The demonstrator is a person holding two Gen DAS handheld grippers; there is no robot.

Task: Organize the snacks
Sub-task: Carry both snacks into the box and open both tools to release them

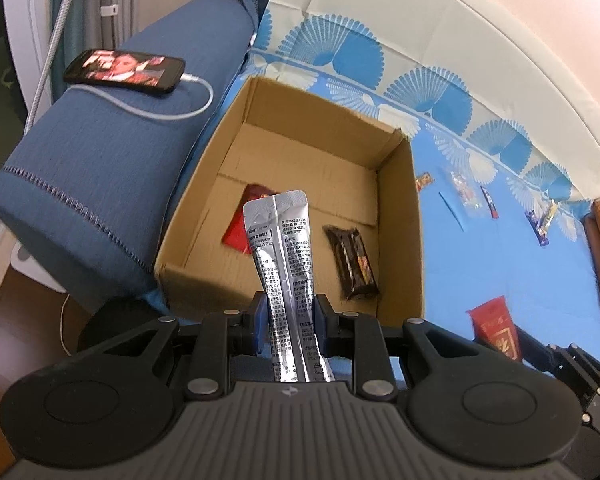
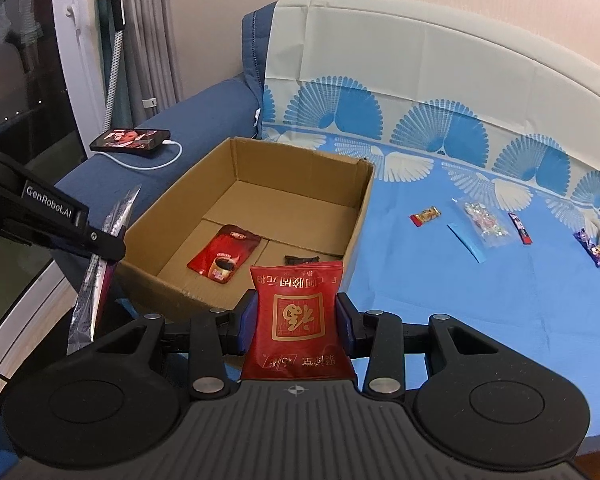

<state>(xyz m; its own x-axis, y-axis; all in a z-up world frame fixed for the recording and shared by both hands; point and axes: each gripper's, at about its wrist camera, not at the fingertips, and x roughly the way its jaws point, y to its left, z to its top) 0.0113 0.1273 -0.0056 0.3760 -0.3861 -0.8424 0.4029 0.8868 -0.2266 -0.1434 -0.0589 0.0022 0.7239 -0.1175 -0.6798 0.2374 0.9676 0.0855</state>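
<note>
Cardboard, plain brown, forms the open-topped box (image 2: 356, 204) that sits on a blue sheet with a white-and-blue fan border (image 2: 480, 292), which covers the seat and runs up the backrest. Left of the box, a dark blue fabric armrest (image 1: 100, 168) carries a black phone (image 1: 125, 70) with its screen lit, plugged into a white cable. A pale wall rises beyond. Inside the box lie a red coffee sachet (image 2: 225, 253) and a dark brown wrapped bar (image 1: 352, 260). The left gripper (image 1: 288, 312) is clamped on a long silver foil sachet (image 1: 282, 248), upright over the box's near edge. The right gripper (image 2: 296, 322) is clamped on a red square packet with gold print (image 2: 298, 320), just before the box's near wall. Right of the box, small wrapped sweets (image 2: 484, 224) lie scattered on the sheet.
</note>
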